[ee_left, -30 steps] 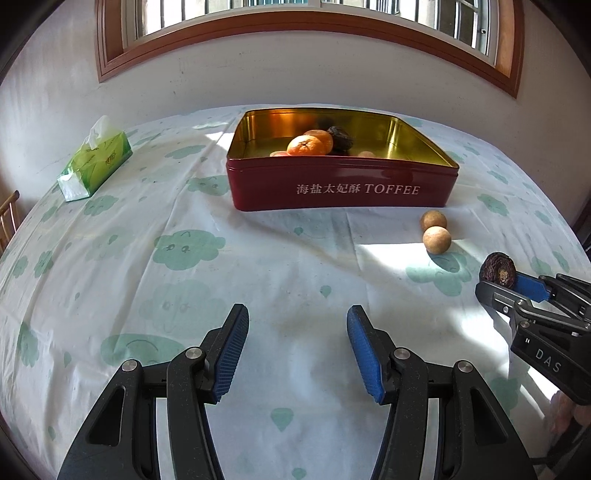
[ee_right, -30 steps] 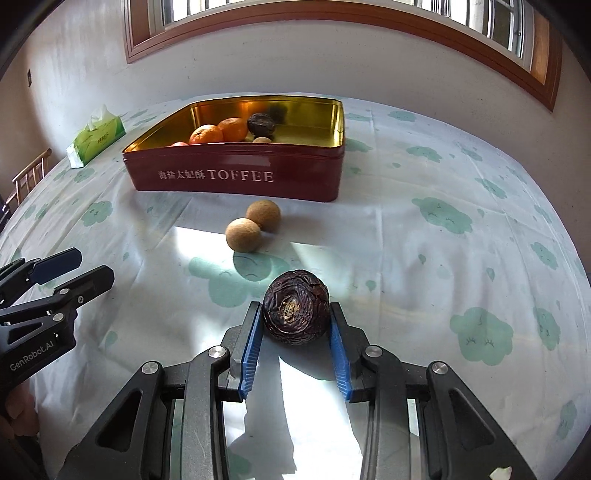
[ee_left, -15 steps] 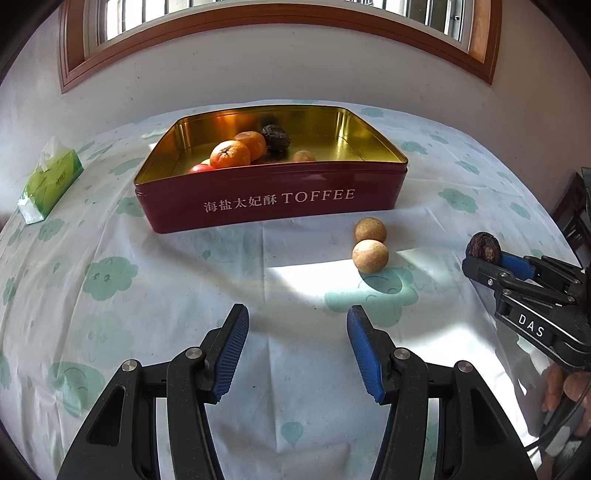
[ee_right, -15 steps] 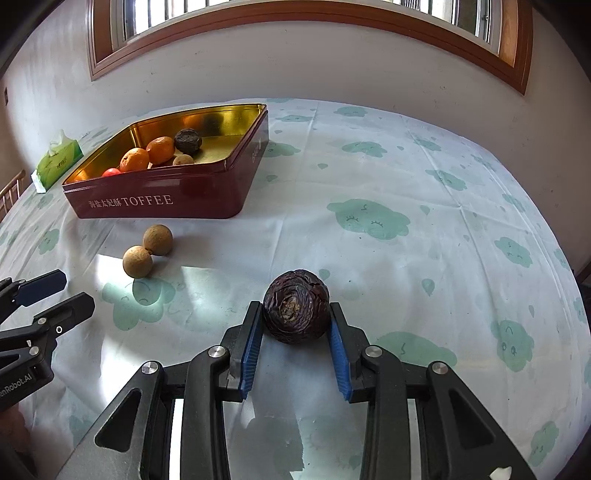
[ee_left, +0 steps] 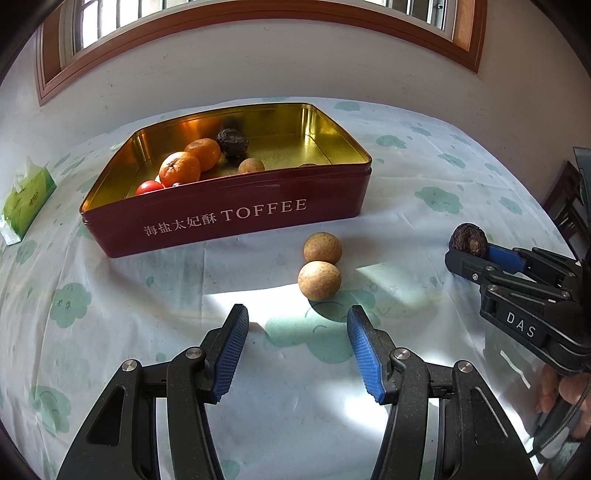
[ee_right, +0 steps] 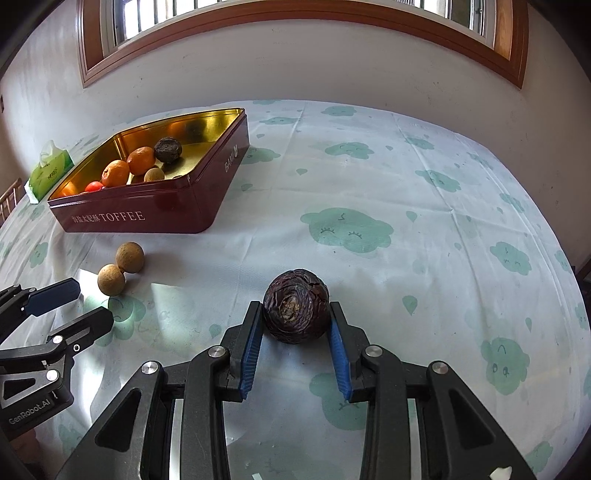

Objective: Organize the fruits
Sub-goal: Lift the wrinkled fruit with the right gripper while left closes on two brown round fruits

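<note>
In your right tool (ee_right: 295,325): the dark wrinkled fruit (ee_right: 296,305), pinched between both pads, well apart from the tin.
Left tool (ee_left: 297,341): spread wide, holding nothing, near two brown fruits (ee_left: 319,279).
Done: oranges (ee_left: 180,169) and others lie in the toffee tin (ee_left: 236,218).
Left: three fruits, I judge.
Worktop (ee_right: 424,221): cloud-print cloth, sunlit.
Room: white wall, wooden window frame (ee_right: 295,16), tissue pack (ee_left: 24,201).
</note>
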Demonstrator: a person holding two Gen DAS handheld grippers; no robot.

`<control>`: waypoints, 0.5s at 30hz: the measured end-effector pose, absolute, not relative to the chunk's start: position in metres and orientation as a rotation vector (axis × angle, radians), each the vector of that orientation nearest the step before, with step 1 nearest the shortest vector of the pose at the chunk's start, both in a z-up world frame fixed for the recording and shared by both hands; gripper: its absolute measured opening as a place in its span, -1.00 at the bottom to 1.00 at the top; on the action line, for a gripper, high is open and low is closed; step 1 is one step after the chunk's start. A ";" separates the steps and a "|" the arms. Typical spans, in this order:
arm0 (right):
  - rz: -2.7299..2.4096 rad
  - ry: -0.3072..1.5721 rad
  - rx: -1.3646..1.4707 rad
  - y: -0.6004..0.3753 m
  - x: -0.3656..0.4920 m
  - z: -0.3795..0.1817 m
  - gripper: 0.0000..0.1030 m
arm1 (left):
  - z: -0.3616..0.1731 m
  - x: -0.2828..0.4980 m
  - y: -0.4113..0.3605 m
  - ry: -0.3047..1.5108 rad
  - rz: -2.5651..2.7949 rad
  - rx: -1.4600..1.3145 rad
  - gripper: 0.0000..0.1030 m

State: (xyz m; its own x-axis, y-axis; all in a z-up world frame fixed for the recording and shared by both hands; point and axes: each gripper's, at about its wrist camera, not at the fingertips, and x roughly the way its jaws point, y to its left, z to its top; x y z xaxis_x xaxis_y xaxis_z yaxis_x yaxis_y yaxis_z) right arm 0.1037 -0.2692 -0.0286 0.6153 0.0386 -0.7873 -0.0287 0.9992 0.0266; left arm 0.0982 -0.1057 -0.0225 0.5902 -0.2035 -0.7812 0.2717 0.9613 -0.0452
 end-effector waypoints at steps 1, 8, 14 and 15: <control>0.039 0.907 0.012 -0.269 0.104 -0.028 -0.38 | -0.023 0.100 -0.109 0.897 -0.277 0.087 0.10; 0.042 0.907 0.017 -0.269 0.102 -0.028 -0.38 | -0.024 0.117 -0.117 0.901 -0.261 0.087 0.10; 0.043 0.907 0.019 -0.269 0.101 -0.028 -0.37 | -0.025 0.128 -0.123 0.892 -0.254 0.100 0.10; 0.043 0.907 0.019 -0.269 0.101 -0.028 -0.37 | -0.025 0.129 -0.122 0.891 -0.253 0.099 0.09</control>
State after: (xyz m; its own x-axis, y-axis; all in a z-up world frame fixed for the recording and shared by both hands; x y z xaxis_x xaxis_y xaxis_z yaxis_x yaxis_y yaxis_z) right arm 0.1009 -0.2691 -0.0283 0.6155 0.0457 -0.7868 -0.0293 0.9990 0.0352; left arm 0.1285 -0.1223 -0.0247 0.6013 -0.1767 -0.7792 0.2587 0.9658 -0.0194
